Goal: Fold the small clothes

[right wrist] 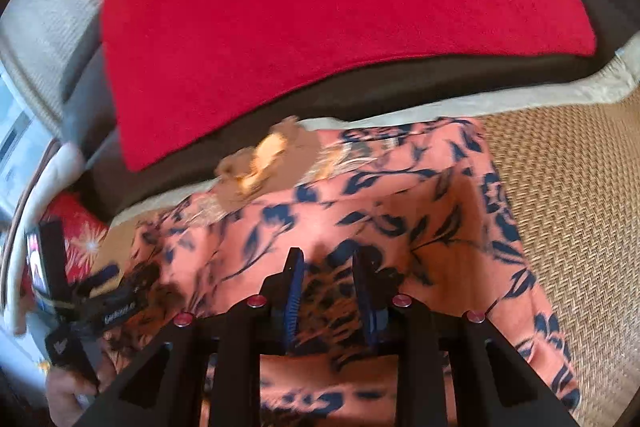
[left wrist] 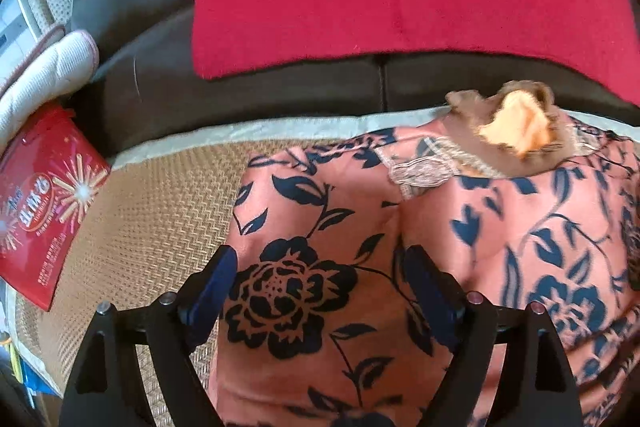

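Lying on a woven mat [left wrist: 152, 227], the floral garment [left wrist: 360, 227] runs off the near edge; left tongs [left wrist: 324, 275] stand wide apart over it, right tongs [right wrist: 330, 275] slightly parted, blur hiding any contact with cloth.

Two grippers tilted downward, jaws parted

The left gripper [left wrist: 320, 283] fills the lower centre of its view, jaws spread wide. The right gripper [right wrist: 330, 287] shows a narrower gap, nothing pinched; a hand [right wrist: 70, 393] (lower left of the right view) grips the other tool.
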Motion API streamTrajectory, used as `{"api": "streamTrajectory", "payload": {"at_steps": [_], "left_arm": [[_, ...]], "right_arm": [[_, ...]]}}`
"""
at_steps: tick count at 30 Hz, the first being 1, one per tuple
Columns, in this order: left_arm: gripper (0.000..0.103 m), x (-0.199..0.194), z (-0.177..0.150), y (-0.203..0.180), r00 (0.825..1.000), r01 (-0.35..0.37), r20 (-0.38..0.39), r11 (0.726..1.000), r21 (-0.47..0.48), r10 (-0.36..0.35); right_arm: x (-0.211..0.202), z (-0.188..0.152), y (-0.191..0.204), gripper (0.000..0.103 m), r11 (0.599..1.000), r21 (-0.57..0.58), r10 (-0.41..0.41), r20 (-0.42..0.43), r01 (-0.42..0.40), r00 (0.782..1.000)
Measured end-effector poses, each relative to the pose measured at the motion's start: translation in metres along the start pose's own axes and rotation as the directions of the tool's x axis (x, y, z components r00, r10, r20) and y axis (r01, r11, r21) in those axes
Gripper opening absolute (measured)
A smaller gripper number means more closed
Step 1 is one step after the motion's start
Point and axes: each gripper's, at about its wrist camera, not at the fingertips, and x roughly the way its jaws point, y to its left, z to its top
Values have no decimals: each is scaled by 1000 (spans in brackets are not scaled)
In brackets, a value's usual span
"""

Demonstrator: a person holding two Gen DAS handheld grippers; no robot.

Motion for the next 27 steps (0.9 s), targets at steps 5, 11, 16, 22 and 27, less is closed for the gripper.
{"api": "streamTrajectory", "payload": {"at_steps": [5, 11, 16, 22, 27], "left_arm": [[86, 8, -20, -21, 998, 5, -61, 997, 73, 0], [86, -15, -26, -22, 1000, 24, -17, 998, 64, -23], [86, -38, -44, -41, 999, 50, -8, 991, 126, -50], [86, -41, -50, -55, 999, 46, -22, 985, 167, -43], [86, -44, -26, -38, 998, 65, -2, 995, 72, -65]], "right_arm": [[2, -24, 27, 30, 996, -89, -6, -102, -3, 995], [1, -32, 37, 30, 994, -107, 3, -103, -14, 995], [-4, -46, 41, 29, 989, -143, 17, -141, -37, 990], [-12, -44, 35, 30, 993, -105, 35, -106, -47, 994], [-7, -22, 16, 30, 999, -43, 2, -30, -3, 1000]]}}
